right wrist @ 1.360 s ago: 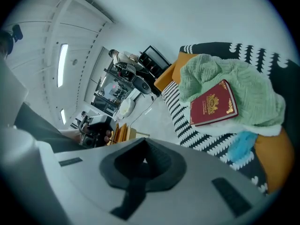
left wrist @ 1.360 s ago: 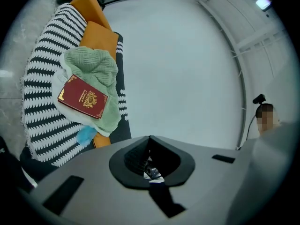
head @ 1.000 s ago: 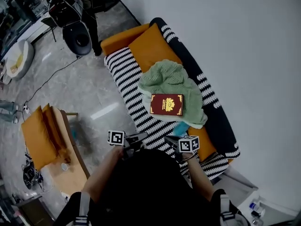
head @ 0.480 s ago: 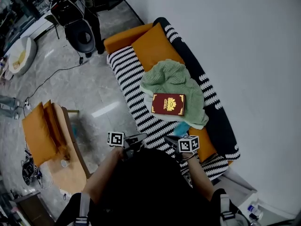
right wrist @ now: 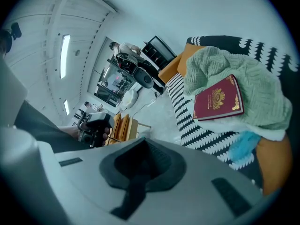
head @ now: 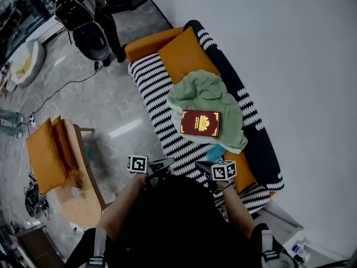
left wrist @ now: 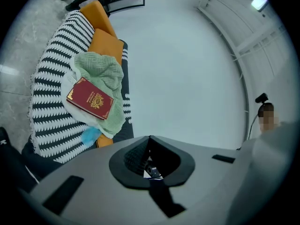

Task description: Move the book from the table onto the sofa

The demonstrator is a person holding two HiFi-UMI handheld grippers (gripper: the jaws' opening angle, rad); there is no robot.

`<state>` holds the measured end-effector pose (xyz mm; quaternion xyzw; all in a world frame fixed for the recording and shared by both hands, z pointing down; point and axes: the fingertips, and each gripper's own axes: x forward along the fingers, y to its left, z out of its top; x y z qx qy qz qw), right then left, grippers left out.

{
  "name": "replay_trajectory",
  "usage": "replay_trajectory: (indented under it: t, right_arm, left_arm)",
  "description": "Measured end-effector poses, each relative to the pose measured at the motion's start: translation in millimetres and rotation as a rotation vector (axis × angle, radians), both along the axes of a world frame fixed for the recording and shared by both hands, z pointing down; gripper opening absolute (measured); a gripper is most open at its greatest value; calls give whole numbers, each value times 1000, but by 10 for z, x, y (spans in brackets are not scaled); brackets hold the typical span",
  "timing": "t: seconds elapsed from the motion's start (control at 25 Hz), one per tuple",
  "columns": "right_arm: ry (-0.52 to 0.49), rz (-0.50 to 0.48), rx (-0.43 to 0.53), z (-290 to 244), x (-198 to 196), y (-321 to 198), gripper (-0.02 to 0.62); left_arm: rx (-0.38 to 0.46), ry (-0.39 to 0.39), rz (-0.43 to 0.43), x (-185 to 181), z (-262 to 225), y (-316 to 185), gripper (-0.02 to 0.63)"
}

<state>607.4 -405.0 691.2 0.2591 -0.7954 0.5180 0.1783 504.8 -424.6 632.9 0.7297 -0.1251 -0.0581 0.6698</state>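
Holds the jaws of the left gripper pressed together with nothing between them, and the jaws of the right gripper likewise closed on nothing. Carries both grippers low, off the front edge of the sofa near one of its ends, well apart from the book. Finds that book, dark red with gold ornament on its cover, lying flat and cover up on the sofa's striped seat, about midway along it. Has under it a rumpled green blanket, spread over the seat and up against the sofa's dark backrest. Shows an orange cushion at the sofa's far end from the grippers, touching the blanket's edge. Shows too a small light-blue thing on the seat just past the blanket toward the grippers' end; cannot tell what it is. Places an orange seat with a wooden frame well apart from the sofa's front, across a grey floor, and a black office chair beyond the sofa's cushion end.
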Motion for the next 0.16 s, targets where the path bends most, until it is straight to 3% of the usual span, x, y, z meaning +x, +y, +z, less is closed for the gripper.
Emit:
replay_trajectory:
  t: [0.16]
  right_arm:
    - [5, -2, -4, 9, 5, 5, 6]
  left_arm:
    - [-2, 4, -7, -30, -16, 10, 11]
